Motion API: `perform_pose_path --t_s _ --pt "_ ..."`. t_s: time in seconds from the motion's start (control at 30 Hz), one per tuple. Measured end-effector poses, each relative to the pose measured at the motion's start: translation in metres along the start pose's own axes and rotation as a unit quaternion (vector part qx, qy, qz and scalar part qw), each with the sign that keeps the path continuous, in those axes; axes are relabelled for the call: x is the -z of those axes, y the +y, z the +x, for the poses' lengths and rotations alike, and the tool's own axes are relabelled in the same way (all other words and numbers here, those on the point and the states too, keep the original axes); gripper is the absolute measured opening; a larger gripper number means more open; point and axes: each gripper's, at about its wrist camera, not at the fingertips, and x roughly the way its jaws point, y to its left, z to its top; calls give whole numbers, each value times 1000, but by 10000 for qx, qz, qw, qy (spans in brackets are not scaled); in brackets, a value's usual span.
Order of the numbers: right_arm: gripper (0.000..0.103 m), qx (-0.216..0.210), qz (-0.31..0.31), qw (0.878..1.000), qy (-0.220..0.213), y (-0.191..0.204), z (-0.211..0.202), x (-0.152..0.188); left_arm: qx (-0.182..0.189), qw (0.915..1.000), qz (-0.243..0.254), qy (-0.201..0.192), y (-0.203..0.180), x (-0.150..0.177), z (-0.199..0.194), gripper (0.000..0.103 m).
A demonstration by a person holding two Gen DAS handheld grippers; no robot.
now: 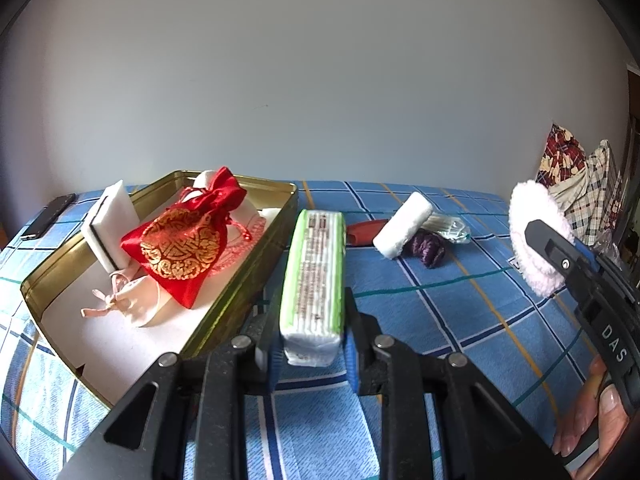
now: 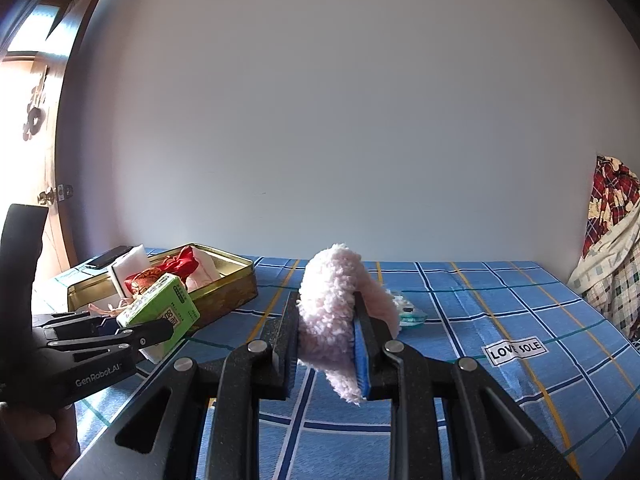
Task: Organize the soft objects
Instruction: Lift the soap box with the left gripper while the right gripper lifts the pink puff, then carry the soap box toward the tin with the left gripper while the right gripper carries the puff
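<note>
Left tool (image 1: 310, 354) is clamping the tissue pack (image 1: 314, 272), right tool (image 2: 326, 354) is pinching the fluffy pad (image 2: 328, 312); tin (image 1: 256, 280) is holding several items, others are waiting on the bed (image 1: 460, 320)

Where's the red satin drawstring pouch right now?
In the left wrist view, the red satin drawstring pouch with gold print lies inside the gold rectangular tin at left, leaning beside a white foam block, left of the green-wrapped tissue pack.
</note>
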Motion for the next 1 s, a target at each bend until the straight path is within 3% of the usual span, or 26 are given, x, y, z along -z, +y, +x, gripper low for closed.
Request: perform_pose_path --t_s 1.0 --pt "25 -519 -116 9986 -6 22 -14 0 -166 9994 -162 -242 22 6 -23 23"
